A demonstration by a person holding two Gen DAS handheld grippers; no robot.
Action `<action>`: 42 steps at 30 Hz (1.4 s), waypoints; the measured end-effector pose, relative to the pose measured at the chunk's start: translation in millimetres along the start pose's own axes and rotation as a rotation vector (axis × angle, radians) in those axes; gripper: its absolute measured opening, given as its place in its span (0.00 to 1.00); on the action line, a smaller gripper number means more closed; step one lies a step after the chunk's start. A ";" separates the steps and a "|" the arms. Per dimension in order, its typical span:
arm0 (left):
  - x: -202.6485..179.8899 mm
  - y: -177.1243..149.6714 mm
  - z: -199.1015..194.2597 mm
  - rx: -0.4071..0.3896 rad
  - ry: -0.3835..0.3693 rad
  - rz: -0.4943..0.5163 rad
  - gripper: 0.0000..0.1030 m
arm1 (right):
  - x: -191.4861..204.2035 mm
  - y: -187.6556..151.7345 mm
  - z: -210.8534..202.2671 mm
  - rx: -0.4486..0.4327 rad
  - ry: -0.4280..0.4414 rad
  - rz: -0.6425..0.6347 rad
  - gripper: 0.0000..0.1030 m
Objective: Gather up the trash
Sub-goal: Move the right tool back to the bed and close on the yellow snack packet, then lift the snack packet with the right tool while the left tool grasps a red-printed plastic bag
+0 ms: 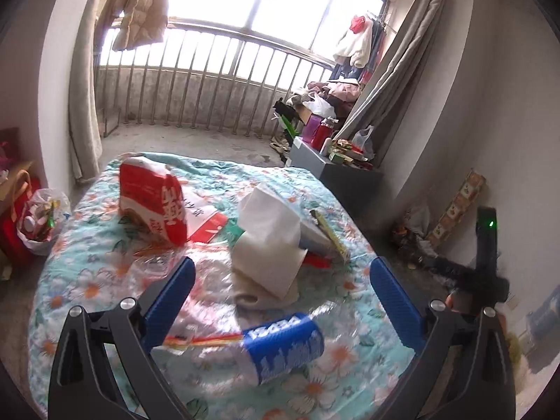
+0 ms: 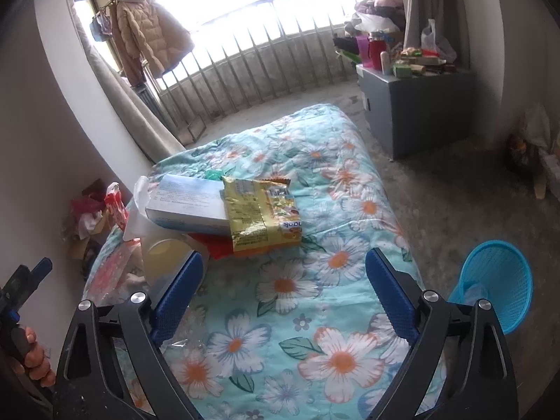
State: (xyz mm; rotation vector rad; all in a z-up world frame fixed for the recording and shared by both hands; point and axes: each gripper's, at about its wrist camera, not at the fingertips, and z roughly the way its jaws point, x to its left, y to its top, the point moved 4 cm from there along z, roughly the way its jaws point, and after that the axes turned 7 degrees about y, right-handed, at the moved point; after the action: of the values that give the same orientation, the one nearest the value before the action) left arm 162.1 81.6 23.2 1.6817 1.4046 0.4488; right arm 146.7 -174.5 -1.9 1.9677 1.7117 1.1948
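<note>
Blue-labelled bottle (image 1: 283, 348) lies low in the frame between the left gripper's (image 1: 281, 285) wide, empty fingers, long axis slanting. Right gripper (image 2: 283, 280), also wide, holds nothing.

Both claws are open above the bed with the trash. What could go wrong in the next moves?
1. The blue can lies on its side on crinkled clear plastic; it may roll when the open left claw closes.
2. The yellow snack bag leans on a stacked box; pulling it may topple the pile.
</note>
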 end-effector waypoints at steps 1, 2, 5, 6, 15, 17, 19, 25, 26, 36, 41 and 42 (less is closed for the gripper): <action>-1.2 2.4 5.2 0.000 -0.008 -0.005 0.95 | -0.4 -0.1 4.3 0.009 0.002 0.003 0.83; -1.9 4.7 8.4 0.000 -0.011 -0.009 0.95 | -0.5 -0.4 8.2 0.016 0.004 0.002 0.81; -6.3 8.2 18.6 -0.003 -0.026 -0.012 0.95 | 0.9 -1.9 20.9 0.038 0.000 -0.026 0.77; -7.5 9.1 21.8 0.001 -0.028 -0.012 0.95 | 2.9 -1.8 25.6 0.047 0.007 -0.044 0.75; -10.6 -6.6 33.8 0.030 0.007 0.026 0.92 | 31.7 11.2 84.7 0.136 -0.035 -0.302 0.64; -8.8 -9.6 33.9 0.039 0.015 0.022 0.90 | 32.6 10.5 98.3 0.158 -0.063 -0.343 0.56; -6.7 -13.1 32.9 0.049 0.022 0.020 0.87 | 29.1 7.8 108.2 0.188 -0.092 -0.354 0.44; 1.9 -23.9 24.9 0.069 0.073 0.046 0.81 | 16.8 6.3 93.0 0.179 -0.055 -0.269 0.20; 4.2 -26.0 24.5 0.075 0.075 0.042 0.81 | 15.4 6.7 89.3 0.172 -0.052 -0.255 0.17; 35.0 -45.4 25.3 0.198 0.177 0.004 0.69 | -11.9 11.9 52.2 0.126 0.028 -0.061 0.00; 51.3 -51.6 7.2 0.201 0.235 -0.005 0.69 | -17.1 3.5 29.3 0.125 0.099 0.014 0.00; 53.2 -52.9 4.6 0.199 0.235 -0.008 0.69 | -15.9 0.6 26.1 0.129 0.125 0.029 0.00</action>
State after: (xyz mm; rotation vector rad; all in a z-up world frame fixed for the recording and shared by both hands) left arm 149.2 127.8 -34.7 1.8277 1.6719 0.5299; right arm 166.7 -181.3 -24.1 2.0368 1.8709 1.2711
